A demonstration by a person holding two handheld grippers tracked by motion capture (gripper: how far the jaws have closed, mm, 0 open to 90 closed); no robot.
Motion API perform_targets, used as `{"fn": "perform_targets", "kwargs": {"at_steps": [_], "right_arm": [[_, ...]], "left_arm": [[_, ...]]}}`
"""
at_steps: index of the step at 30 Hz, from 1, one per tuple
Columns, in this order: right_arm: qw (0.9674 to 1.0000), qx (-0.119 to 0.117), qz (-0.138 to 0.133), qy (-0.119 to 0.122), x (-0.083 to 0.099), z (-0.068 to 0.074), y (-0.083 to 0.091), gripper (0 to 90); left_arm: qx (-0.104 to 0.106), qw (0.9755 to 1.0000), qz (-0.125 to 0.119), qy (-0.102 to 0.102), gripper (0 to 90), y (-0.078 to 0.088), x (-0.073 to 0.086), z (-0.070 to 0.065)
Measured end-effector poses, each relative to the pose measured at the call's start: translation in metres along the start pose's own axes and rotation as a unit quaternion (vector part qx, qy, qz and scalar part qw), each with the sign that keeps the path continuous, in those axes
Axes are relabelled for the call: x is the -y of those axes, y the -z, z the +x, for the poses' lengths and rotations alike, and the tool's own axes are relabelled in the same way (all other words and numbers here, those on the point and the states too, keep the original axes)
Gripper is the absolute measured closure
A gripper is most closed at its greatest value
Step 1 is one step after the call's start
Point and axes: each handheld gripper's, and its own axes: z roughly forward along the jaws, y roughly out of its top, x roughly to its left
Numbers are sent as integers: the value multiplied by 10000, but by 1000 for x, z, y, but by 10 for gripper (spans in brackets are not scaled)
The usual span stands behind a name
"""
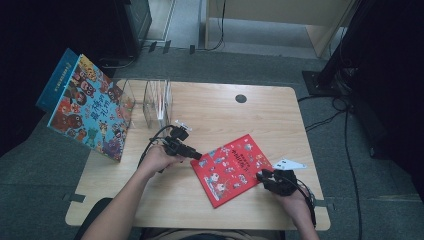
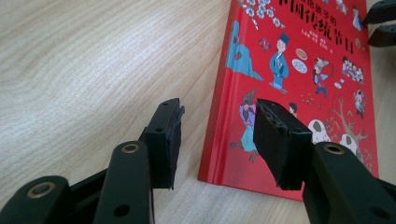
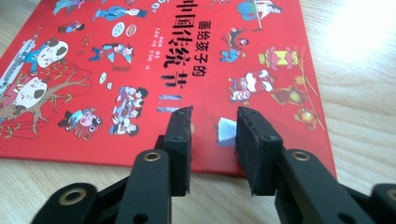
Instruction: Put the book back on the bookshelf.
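Red picture book (image 1: 231, 168) lies flat on the wooden tabletop (image 1: 215, 107), cover up, turned at an angle, right in front of the person. Left claw (image 1: 198, 155) sits at the book's left edge, and in the left gripper view (image 2: 217, 140) its jaws stand apart, one over bare wood, the other over the red cover, the book's edge between them and no pad pressing on it. Right claw (image 1: 260, 176) is at the book's lower right corner; in the right gripper view (image 3: 214, 135) its jaws are spread, low over the cover's near edge, with a small pale label (image 3: 227, 131) showing in the gap and nothing pinched. Up at the far left of the tabletop stands a clear plastic book stand (image 1: 156, 100), and a big colourful picture book (image 1: 87, 107) leans against it, tilted and overhanging the tabletop's left edge.
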Motion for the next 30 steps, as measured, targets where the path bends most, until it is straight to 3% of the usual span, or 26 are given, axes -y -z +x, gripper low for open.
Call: {"fn": "perform_targets", "kwargs": {"at_steps": [8, 17, 21, 26, 30], "right_arm": [[9997, 113, 97, -169, 3, -4, 6, 784], [9997, 78, 159, -182, 5, -2, 9, 820], [9996, 65, 175, -206, 5, -2, 9, 830], [9990, 50, 362, -261, 7, -4, 9, 851], [9991, 64, 320, -266, 4, -6, 5, 851]], "left_arm": [[-3, 9998, 157, -111, 531, -6, 0, -6], [55, 9997, 214, -106, 528, -5, 1, -7], [59, 9996, 272, -4, 519, -6, 1, -6], [57, 9995, 324, -27, 521, -5, 2, -7], [88, 9995, 310, -18, 520, -4, 4, -9]]}}
